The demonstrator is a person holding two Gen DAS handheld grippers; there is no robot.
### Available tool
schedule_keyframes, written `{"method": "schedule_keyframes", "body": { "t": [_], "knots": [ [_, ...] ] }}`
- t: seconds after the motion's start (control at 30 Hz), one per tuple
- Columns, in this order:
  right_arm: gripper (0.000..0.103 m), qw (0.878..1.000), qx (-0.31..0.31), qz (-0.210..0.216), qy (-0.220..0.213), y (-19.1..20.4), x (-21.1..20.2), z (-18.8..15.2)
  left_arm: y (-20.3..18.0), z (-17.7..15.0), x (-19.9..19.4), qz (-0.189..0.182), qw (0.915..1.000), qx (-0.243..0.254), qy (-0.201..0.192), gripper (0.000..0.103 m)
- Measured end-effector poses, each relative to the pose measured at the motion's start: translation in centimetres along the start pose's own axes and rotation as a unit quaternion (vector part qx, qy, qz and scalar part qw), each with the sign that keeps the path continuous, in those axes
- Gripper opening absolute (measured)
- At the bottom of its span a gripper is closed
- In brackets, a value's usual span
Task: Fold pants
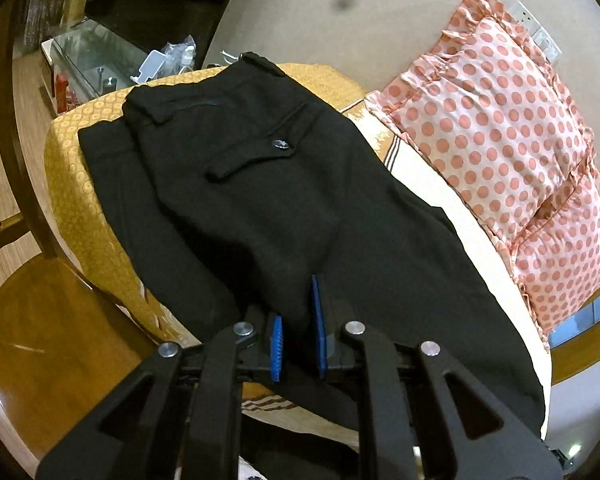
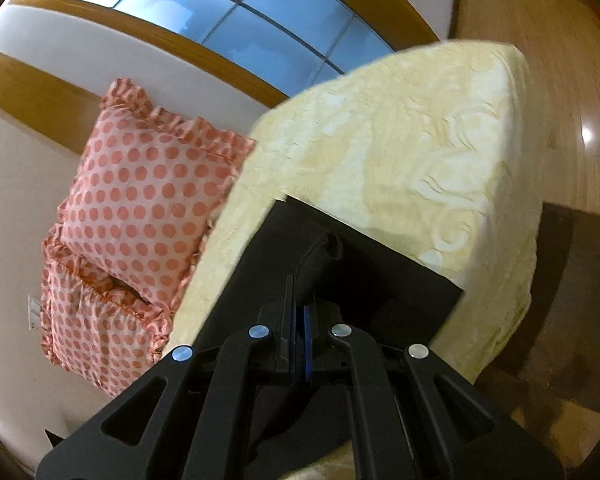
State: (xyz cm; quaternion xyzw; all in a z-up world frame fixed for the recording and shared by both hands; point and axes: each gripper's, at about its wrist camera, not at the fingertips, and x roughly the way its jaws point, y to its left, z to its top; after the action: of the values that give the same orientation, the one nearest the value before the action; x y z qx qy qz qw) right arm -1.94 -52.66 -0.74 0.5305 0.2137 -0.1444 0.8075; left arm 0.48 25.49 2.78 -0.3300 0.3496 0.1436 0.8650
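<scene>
black pants (image 1: 260, 184) lie flat along the yellow bedspread (image 1: 84, 184), waistband up at twelve o'clock and back pocket button (image 1: 280, 144) showing. the left gripper (image 1: 298, 332) sits over the cloth at six o'clock, blue pads slightly parted, apparently holding nothing. the right gripper (image 2: 298, 320) is pinched tight on a raised ridge of trouser leg. the fabric looks soft and limp, likely to sag, so hems and waistband seem the best holds. the dotted pillow (image 1: 500, 140) sits at three o'clock.

Left gripper (image 1: 298, 322) and right gripper (image 2: 299, 320): matte black linkage arms with triangular cut-outs, round silver pivot pins, and ribbed blue finger pads (image 1: 276, 348).
</scene>
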Motion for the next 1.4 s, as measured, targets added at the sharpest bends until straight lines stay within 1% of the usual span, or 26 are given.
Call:
{"method": "schedule_keyframes", "body": {
  "t": [0.07,0.13,0.2,0.23,0.27,0.37,0.4,0.5,0.57,0.63,0.73,0.8,0.9,0.97,1.03,1.1,1.17,1.23,1.3,1.37,1.4],
  "knots": [
    [0.002,1.000,0.013,0.014,-0.002,-0.4,-0.3,0.0,0.2,-0.4,-0.3,-0.004,1.0000,-0.005,-0.005,0.010],
    [0.002,0.999,0.011,0.029,-0.018,0.0,-1.1,0.1,0.2,-1.0,-1.2,-0.008,0.9997,-0.005,-0.020,0.009],
    [0.002,1.000,-0.005,0.017,-0.025,0.6,-1.5,0.4,0.6,-1.5,-1.3,-0.009,0.9997,-0.009,-0.021,0.009],
    [0.002,1.000,-0.006,0.008,-0.025,0.7,-1.4,0.5,1.0,-1.9,-0.9,-0.010,0.9997,-0.019,-0.015,0.009],
    [0.002,1.000,0.003,0.005,-0.022,0.5,-1.4,0.4,1.2,-2.2,-0.9,-0.012,0.9995,-0.025,-0.018,0.009],
    [0.002,1.000,0.006,-0.004,-0.020,0.2,-1.5,0.1,0.7,-2.6,-1.8,-0.004,0.9993,-0.011,-0.036,0.009],
    [0.002,1.000,0.007,0.001,-0.019,0.2,-1.7,0.0,0.6,-2.4,-2.1,-0.005,0.9991,-0.008,-0.040,0.009],
    [0.002,1.000,-0.012,-0.027,-0.012,0.5,-1.4,0.1,0.3,-1.9,-2.4,-0.008,0.9988,0.002,-0.049,0.009],
    [0.002,0.999,0.005,-0.044,0.007,-0.6,-0.7,-0.2,0.4,-2.2,-1.8,0.005,0.9991,0.007,-0.042,0.009],
    [0.002,0.999,0.015,-0.037,0.006,-1.3,-1.0,-0.5,0.8,-2.6,-1.6,0.006,0.9993,0.004,-0.038,0.009],
    [0.002,0.999,0.001,-0.041,0.005,-1.2,-1.6,-0.8,1.3,-2.3,-1.7,-0.006,0.9994,-0.005,-0.034,0.009],
    [0.002,0.999,-0.011,-0.039,0.002,-0.8,-1.8,-0.8,0.9,-2.0,-2.0,-0.002,0.9991,0.006,-0.042,0.009],
    [0.002,0.998,-0.023,-0.051,0.003,-0.5,-1.5,-0.9,0.2,-2.0,-2.0,0.009,0.9983,0.026,-0.051,0.009],
    [0.002,0.999,-0.018,-0.046,0.005,-1.0,-1.4,-0.9,0.8,-2.2,-1.2,0.012,0.9989,0.021,-0.039,0.009],
    [0.002,0.999,-0.019,-0.047,0.003,-1.1,-1.7,-1.0,1.3,-2.3,-1.2,0.002,0.9990,0.016,-0.041,0.009],
    [0.002,0.999,-0.017,-0.050,-0.010,-0.8,-2.3,-1.3,1.1,-2.1,-1.3,0.006,0.9989,0.022,-0.041,0.009],
    [0.002,0.998,-0.034,-0.050,-0.026,-0.2,-2.9,-1.5,0.9,-1.5,-1.5,0.012,0.9985,0.030,-0.043,0.009],
    [0.002,0.996,-0.057,-0.060,-0.029,0.4,-3.0,-1.6,0.8,-1.2,-1.5,0.014,0.9982,0.034,-0.047,0.009],
    [0.002,0.996,-0.057,-0.071,-0.023,0.1,-2.7,-1.7,0.9,-1.2,-1.0,0.021,0.9980,0.040,-0.044,0.009],
    [0.003,0.994,-0.065,-0.081,-0.019,0.0,-2.4,-1.9,1.2,-1.5,-0.8,0.021,0.9982,0.038,-0.043,0.013],
    [0.005,0.993,-0.070,-0.088,-0.022,0.1,-2.5,-2.0,1.2,-1.5,-0.9,0.020,0.9982,0.038,-0.043,0.014]
  ]
}}
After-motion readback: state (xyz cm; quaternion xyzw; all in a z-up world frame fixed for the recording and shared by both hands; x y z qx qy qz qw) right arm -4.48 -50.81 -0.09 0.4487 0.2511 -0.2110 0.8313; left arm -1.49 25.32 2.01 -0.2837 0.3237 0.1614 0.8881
